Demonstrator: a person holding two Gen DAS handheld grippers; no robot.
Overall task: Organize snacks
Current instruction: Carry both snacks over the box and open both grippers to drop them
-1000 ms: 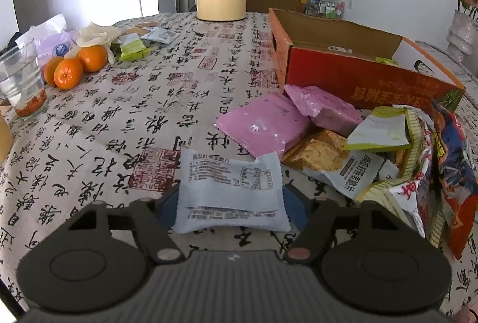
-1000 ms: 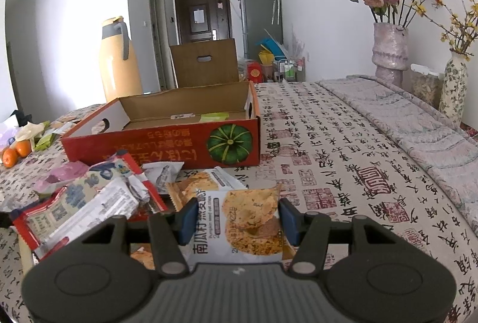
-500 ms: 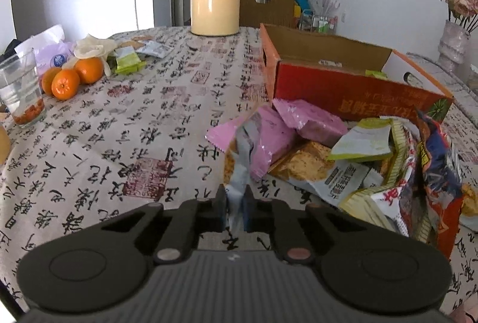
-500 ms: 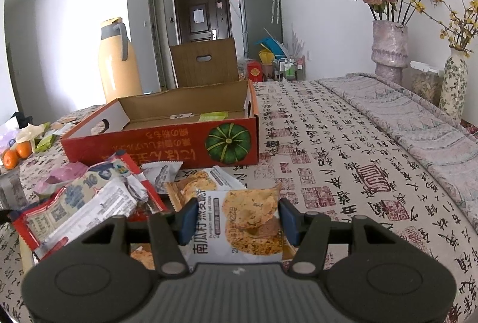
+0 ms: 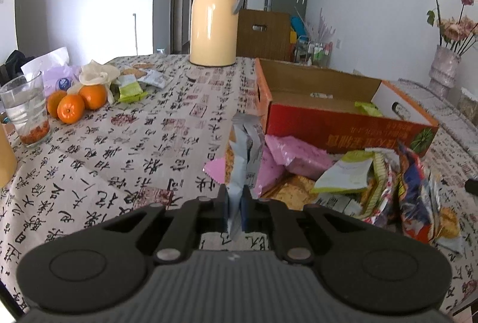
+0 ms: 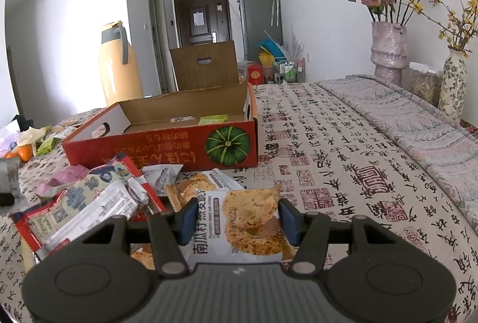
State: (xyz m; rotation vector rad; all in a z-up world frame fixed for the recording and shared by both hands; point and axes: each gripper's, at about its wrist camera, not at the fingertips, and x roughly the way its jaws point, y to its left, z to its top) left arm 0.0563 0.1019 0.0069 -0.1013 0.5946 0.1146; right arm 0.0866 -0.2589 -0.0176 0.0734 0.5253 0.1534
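We are pinching the pale blue snack packet [image 5: 242,155] in our left tool [image 5: 235,205], whose jaws have just closed flat on it, lifting it off the table [image 5: 119,150] ahead of the red box [image 5: 343,126], while our right tool [image 6: 236,218] is gripping the oat crisp packet [image 6: 239,221].

The bench [image 5: 125,144] has a cloth with black writing on it. On it sit a red box [image 5: 343,126], a pile of snack bags [image 5: 358,182], three oranges [image 5: 77,102], a glass [image 5: 25,111] and a tall yellow jug [image 5: 215,18].
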